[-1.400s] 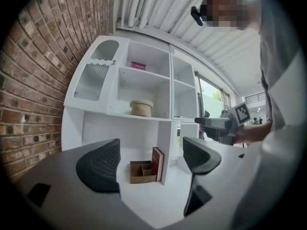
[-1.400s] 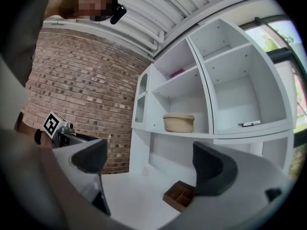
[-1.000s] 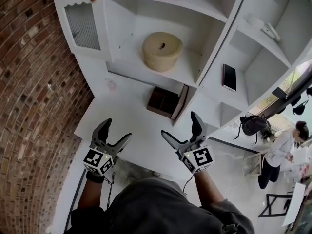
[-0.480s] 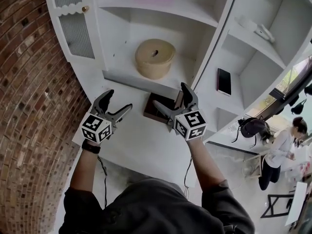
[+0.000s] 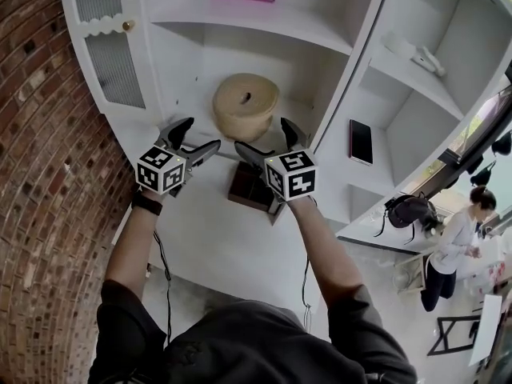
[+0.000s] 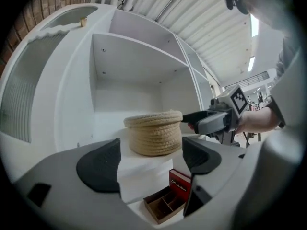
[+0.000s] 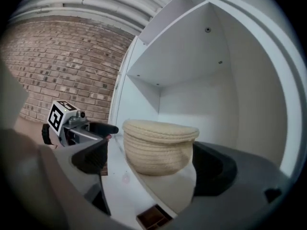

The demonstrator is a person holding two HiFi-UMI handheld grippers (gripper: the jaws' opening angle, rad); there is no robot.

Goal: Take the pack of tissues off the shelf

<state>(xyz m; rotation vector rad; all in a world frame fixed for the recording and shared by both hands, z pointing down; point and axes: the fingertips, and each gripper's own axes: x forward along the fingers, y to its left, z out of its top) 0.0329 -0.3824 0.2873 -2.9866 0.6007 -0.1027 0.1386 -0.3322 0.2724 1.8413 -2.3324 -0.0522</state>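
A round tan woven holder [image 5: 245, 106] with a hole in its top stands on the lower left shelf of the white unit [image 5: 336, 38]. My left gripper [image 5: 202, 134] is open just to its front left. To the holder's front right my right gripper [image 5: 262, 134] is open too. Neither touches it. In the left gripper view the holder [image 6: 154, 133] shows beyond the open jaws [image 6: 151, 159], with the right gripper [image 6: 211, 121] at its right side. From the right gripper view the holder [image 7: 159, 146] sits between the open jaws [image 7: 151, 159], the left gripper [image 7: 84, 128] beside it.
A brown compartment box [image 5: 250, 192] with a red lid [image 6: 180, 186] lies on the white table below the shelf. A dark phone [image 5: 360, 142] leans in the right-hand compartment. A brick wall [image 5: 48, 134] stands at the left. A person [image 5: 452, 246] stands far right.
Both grippers have risen from above the table's front up to the shelf and now flank the woven holder. Both stay open.
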